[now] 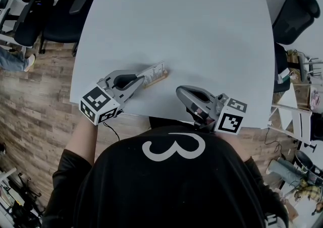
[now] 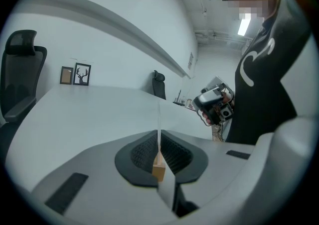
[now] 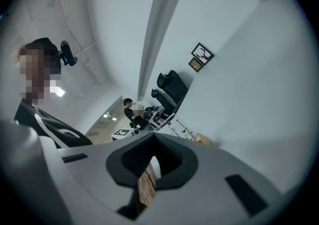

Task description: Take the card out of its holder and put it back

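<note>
left gripper clamped on the card, seen edge-on – its wooden holder perhaps pinched too. right gripper just beside, jaws drawn together, empty. table near edge close – broad bare top beyond.

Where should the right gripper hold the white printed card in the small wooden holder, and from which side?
Probably the free long edge of the white printed card, opposite the small wooden holder, from the far side: the left gripper clamps the holder, leaving that edge exposed.
</note>
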